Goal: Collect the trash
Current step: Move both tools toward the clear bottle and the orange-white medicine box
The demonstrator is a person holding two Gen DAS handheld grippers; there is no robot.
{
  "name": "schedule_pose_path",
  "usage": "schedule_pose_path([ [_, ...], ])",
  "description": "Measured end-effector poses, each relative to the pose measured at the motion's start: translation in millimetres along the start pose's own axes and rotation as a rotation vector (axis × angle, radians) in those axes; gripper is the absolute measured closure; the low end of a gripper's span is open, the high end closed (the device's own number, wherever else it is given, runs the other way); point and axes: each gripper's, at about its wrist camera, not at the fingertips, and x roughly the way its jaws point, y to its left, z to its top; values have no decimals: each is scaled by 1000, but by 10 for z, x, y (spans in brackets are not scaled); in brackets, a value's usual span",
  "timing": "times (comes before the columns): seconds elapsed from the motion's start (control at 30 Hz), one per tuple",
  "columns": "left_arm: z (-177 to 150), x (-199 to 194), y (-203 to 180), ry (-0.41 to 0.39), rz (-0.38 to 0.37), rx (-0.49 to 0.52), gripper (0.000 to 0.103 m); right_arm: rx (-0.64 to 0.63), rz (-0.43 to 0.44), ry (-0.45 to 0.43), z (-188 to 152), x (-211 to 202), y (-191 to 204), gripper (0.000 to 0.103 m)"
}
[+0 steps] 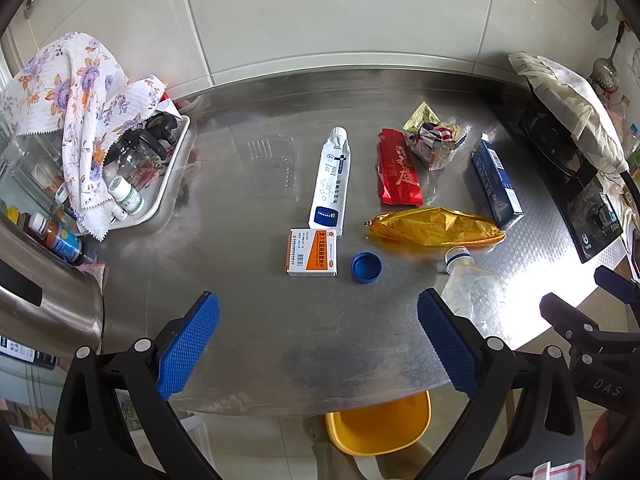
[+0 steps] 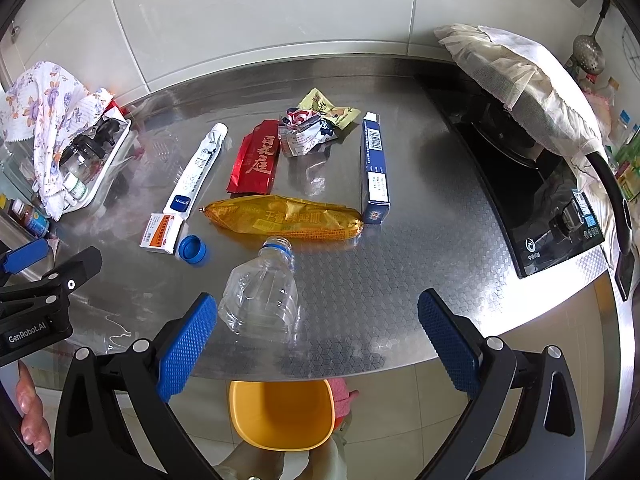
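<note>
Trash lies on a steel counter point(image 1: 256, 312): a clear plastic bottle point(image 2: 262, 292), a blue cap point(image 1: 366, 267), an orange-white pill box point(image 1: 313, 253), a white tube point(image 1: 331, 184), a red packet point(image 1: 399, 168), a yellow wrapper point(image 1: 436, 227), a blue box point(image 1: 496, 182) and crumpled wrappers point(image 1: 434, 140). A yellow bin point(image 2: 282, 416) sits below the counter's front edge. My left gripper point(image 1: 318, 344) is open and empty above the front edge. My right gripper point(image 2: 318, 344) is open and empty, with the bottle lying just beyond its left finger.
A white tray point(image 1: 168, 184) with a glass jug, bottles and a floral cloth point(image 1: 80, 92) stands at the left. A gas stove point(image 2: 532, 184) with a cloth-covered pan is at the right. A steel pot point(image 1: 48, 312) is at the near left. A tiled wall backs the counter.
</note>
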Motion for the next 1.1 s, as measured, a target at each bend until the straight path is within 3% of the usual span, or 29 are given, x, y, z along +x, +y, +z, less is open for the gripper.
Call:
schedule_pose_path([
  [0.77, -35, 76, 39, -22, -3, -15, 5, 5, -2, 5, 5, 5, -33, 3],
  [0.87, -29, 66, 85, -103, -39, -53, 5, 7, 2, 6, -21, 18, -51, 3],
  [1.0, -60, 159, 164, -76, -93, -98, 5, 12, 11, 11, -84, 74, -60, 3],
  [1.1, -110, 261, 231, -67, -87, -99, 5, 28, 36, 23, -155, 143, -97, 3],
])
